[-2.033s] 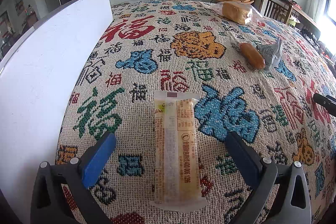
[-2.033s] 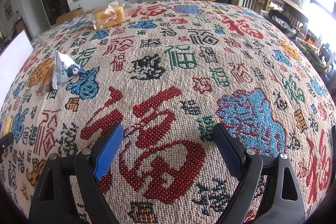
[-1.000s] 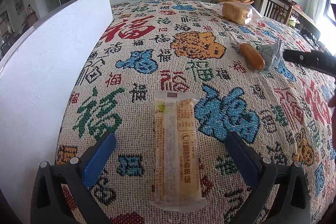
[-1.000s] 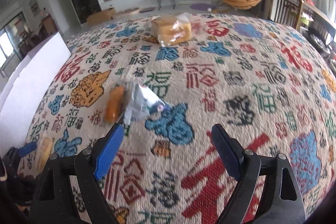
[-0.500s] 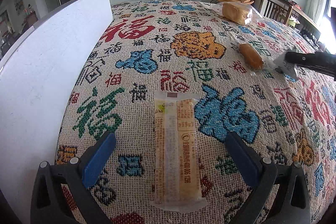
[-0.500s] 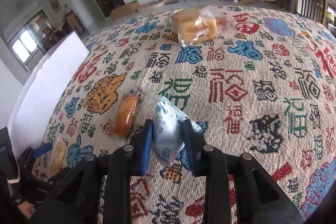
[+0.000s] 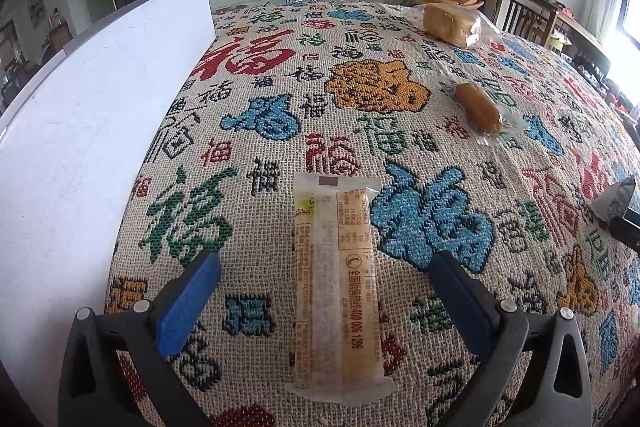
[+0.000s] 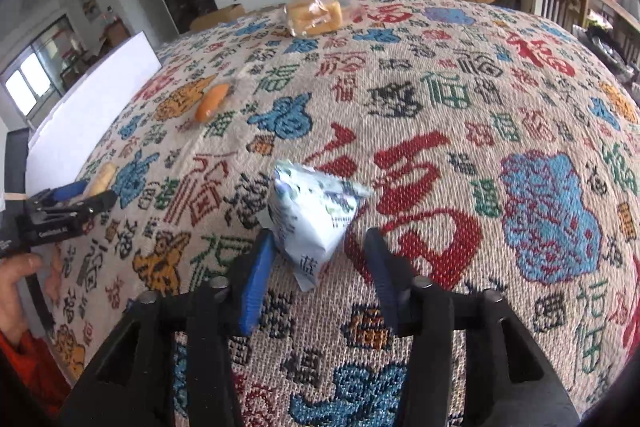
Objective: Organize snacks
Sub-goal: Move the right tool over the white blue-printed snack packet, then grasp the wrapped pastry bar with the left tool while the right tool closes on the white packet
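A long wrapped snack bar (image 7: 340, 287) lies on the patterned cloth (image 7: 360, 87) between the fingers of my left gripper (image 7: 324, 263), which is open and not touching it. My right gripper (image 8: 319, 239) has its jaws opening; the white-and-blue snack packet (image 8: 312, 211) stands on the cloth between them. The right pad is clear of the packet and the left pad is at its edge. In the left wrist view that packet (image 7: 614, 197) shows at the far right edge. A wrapped orange roll (image 7: 478, 107) lies alone further back.
A bagged bread loaf (image 7: 452, 23) sits at the far side of the table. A white board (image 7: 80, 131) stands along the left edge. A person's hand (image 8: 16, 287) holds the left gripper (image 8: 80, 195). Chairs and a TV cabinet stand beyond the table.
My right gripper closed on the white-and-blue packet beside the orange roll, carried it away toward the near right of the table, and its jaws have spread again. The left gripper stayed still.
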